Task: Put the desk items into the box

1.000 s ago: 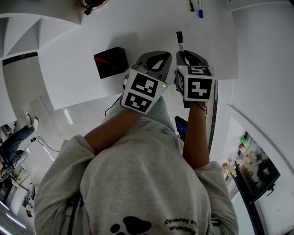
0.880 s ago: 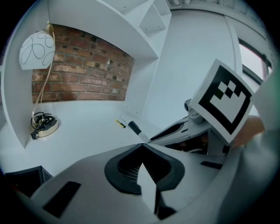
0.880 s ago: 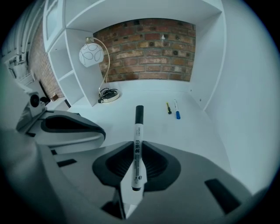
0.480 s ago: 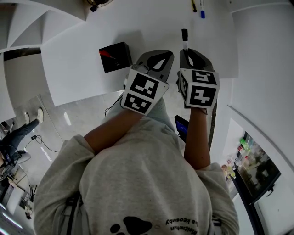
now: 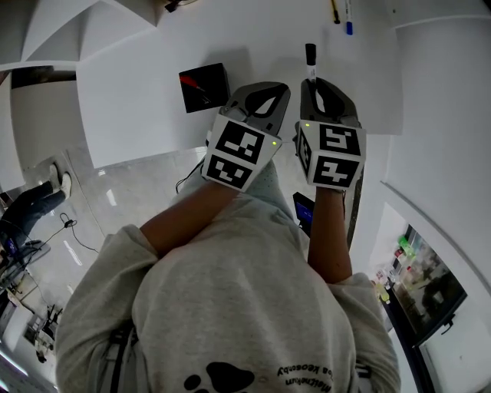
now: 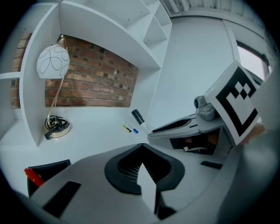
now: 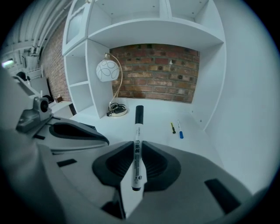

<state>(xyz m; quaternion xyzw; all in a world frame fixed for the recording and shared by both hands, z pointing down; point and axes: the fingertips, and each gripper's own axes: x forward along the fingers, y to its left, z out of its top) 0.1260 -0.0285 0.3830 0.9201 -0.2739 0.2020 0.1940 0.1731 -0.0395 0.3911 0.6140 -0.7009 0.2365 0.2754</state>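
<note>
The box (image 5: pixel 204 87) sits at the left of the desk (image 5: pixel 146 100), with a red item (image 5: pixel 195 80) inside. Just right of it, the left gripper (image 5: pixel 259 96) is closed on nothing. The right gripper (image 5: pixel 325 90) pinches the marker (image 5: pixel 310 60) by its tail, cap jutting far. Swung left, that overhang could strike the left gripper or box wall and twist loose. Two pens (image 5: pixel 342 11) lie far right.

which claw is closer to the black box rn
Left. The left claw sits just right of the black box; the right claw, shut on the marker, is farther right, beyond it.
</note>
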